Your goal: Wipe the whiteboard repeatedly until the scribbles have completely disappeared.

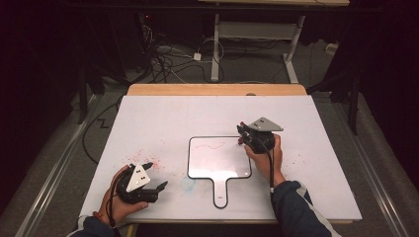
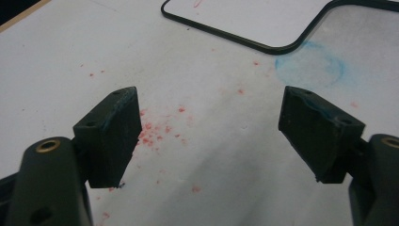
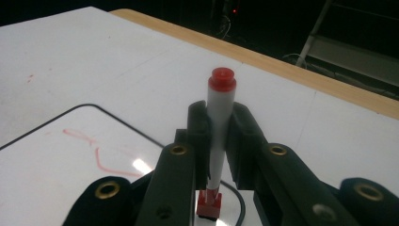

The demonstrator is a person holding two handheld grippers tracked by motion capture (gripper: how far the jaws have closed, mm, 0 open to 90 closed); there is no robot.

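A white marker (image 3: 220,113) with a red end cap stands upright between the jaws of my right gripper (image 3: 220,127), which is shut on its barrel. Its red lower end (image 3: 209,205) is down by the black rim of a small handled whiteboard (image 1: 220,158). The board bears a faint red scribble (image 3: 96,153). In the high view my right gripper (image 1: 244,133) sits at the board's upper right corner. My left gripper (image 1: 155,175) rests at the table's front left, open, with nothing between its jaws; in its own view the left gripper (image 2: 211,101) spans bare table.
Red marker specks (image 2: 155,132) and a blue smudge (image 2: 308,66) mark the white table (image 1: 163,118) left of the board. The wooden edge (image 1: 217,89) runs along the far side. Beyond it are cables and a desk frame (image 1: 257,29) on the floor.
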